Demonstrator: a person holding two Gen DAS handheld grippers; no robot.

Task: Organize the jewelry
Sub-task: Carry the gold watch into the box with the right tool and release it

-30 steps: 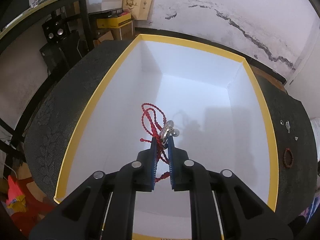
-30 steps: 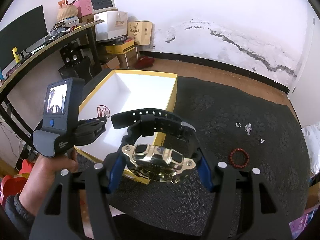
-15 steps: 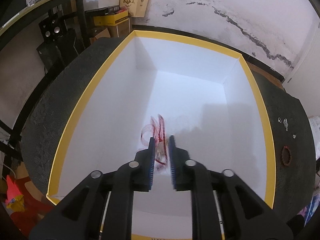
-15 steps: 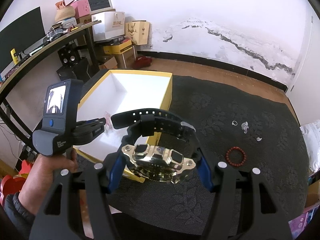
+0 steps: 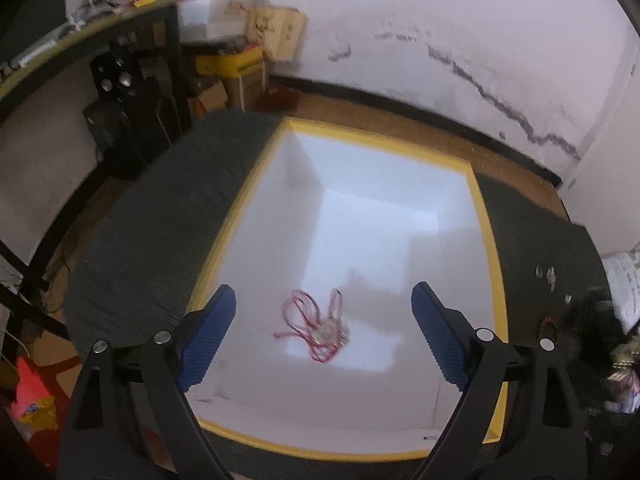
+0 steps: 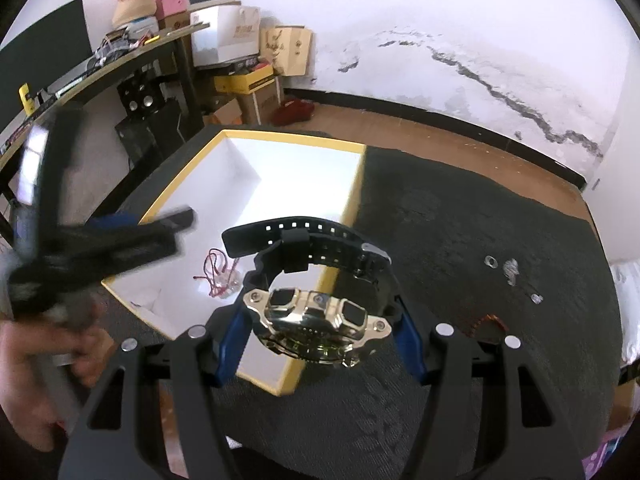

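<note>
- Left gripper (image 5: 323, 304): the jaws have just been opening and now stand wide apart, blue ribbed pads (image 5: 208, 332) facing each other with nothing gripped between them; the gripper hangs above the box.
- Red-cord necklace (image 5: 316, 328): it lies loose on the white floor of the box, toward the near end, its silver pendant at the tangle of cord; no pad touches it.
- Right gripper (image 6: 320, 332): the fingers are clamped on the wristwatch (image 6: 320, 320), one blue pad at each side of the gold case; the black strap is buckled into a loop that rises behind the case.
- Box (image 5: 486, 216): open-topped, white inside with a yellow rim, it stands on the dark patterned mat (image 6: 480, 220). In the right wrist view the watch is held over the box's near corner.
- Mat, right side: a red bead bracelet (image 6: 488, 320) and several small silver pieces (image 6: 510, 270) lie well apart from the box.
- A person's hand (image 6: 44, 356), blurred, holds the left gripper's handle.
</note>
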